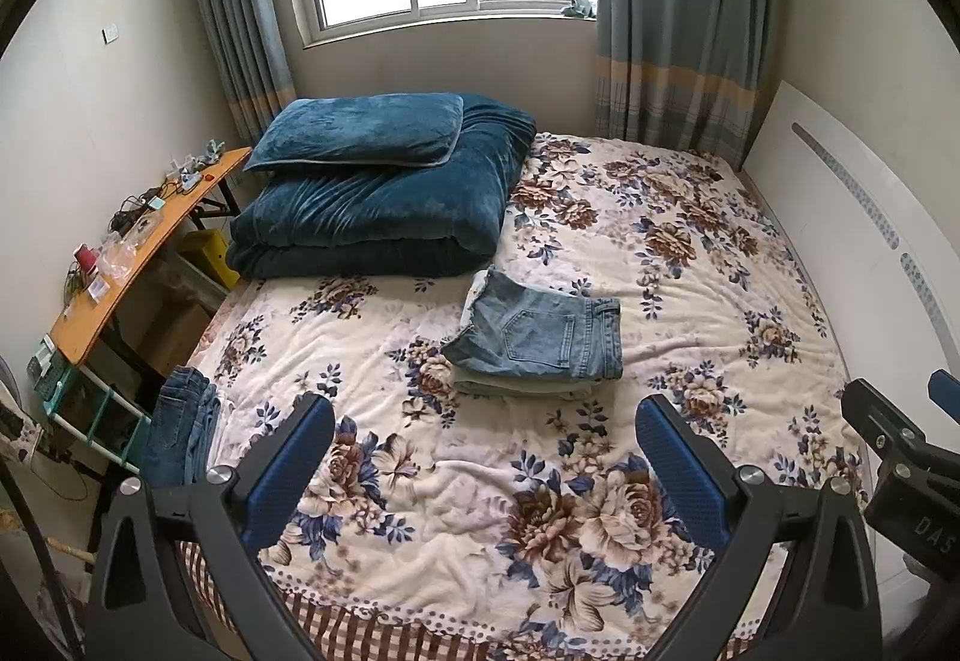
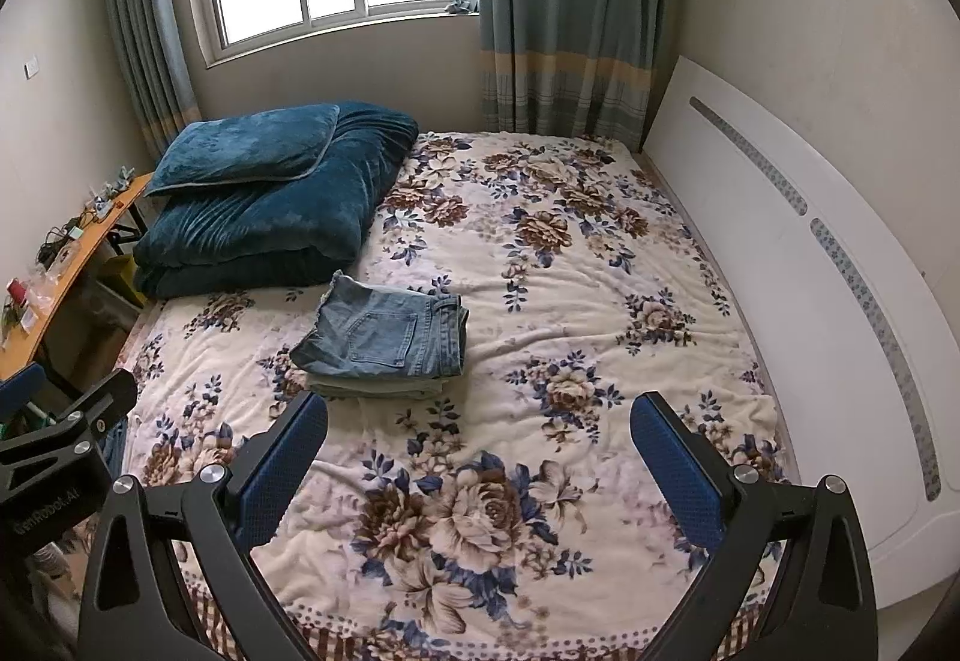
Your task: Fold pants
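Folded light-blue jeans [image 1: 540, 340] lie on top of a folded pale garment [image 1: 516, 388] in the middle of the floral bed cover [image 1: 480, 511]; the stack also shows in the right wrist view [image 2: 384, 337]. My left gripper [image 1: 486, 421] is open and empty, held above the near part of the bed, short of the stack. My right gripper [image 2: 480, 418] is open and empty, beside the left one, also short of the stack. Darker blue jeans [image 1: 180, 427] hang over the bed's left edge.
A teal pillow [image 1: 360, 129] rests on a folded teal quilt [image 1: 384, 211] at the bed's far left. A cluttered wooden side table [image 1: 132, 253] stands left of the bed. A white headboard [image 2: 810, 271] runs along the right. Window and curtains are behind.
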Action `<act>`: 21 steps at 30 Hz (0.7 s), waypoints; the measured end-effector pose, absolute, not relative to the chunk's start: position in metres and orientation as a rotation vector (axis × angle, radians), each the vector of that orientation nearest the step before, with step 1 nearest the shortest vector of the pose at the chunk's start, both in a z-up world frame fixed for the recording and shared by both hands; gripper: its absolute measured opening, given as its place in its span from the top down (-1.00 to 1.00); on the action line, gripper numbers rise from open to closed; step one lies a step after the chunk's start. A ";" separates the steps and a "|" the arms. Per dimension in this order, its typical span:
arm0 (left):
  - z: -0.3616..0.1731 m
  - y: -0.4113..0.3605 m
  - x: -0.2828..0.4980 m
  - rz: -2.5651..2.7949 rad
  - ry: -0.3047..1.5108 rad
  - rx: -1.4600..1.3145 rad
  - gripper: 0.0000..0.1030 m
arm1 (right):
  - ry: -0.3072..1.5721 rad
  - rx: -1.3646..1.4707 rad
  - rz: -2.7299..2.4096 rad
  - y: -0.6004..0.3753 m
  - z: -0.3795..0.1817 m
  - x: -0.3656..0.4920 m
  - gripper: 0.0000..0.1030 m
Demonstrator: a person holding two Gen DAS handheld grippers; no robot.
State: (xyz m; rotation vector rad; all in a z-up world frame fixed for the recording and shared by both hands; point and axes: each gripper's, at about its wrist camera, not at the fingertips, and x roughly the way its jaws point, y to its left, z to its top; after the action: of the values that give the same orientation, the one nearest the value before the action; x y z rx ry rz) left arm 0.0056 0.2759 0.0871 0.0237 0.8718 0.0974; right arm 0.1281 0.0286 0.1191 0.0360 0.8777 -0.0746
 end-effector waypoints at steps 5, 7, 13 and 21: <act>0.088 0.277 0.006 0.096 0.873 0.024 -1.00 | 0.877 0.039 -0.073 0.029 0.120 0.128 -1.00; 0.089 0.276 0.005 0.096 0.871 0.024 -1.00 | 0.879 0.037 -0.073 0.029 0.119 0.128 -1.00; 0.089 0.276 0.005 0.097 0.870 0.027 -1.00 | 0.879 0.039 -0.073 0.029 0.119 0.127 -1.00; 0.089 0.276 0.004 0.098 0.866 0.026 -1.00 | 0.879 0.039 -0.075 0.029 0.118 0.127 -1.00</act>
State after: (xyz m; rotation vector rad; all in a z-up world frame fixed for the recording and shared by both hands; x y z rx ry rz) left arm 0.0043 0.2758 0.0887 0.0255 0.8660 0.0982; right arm 0.1266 0.0292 0.1184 0.0387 0.8789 -0.0752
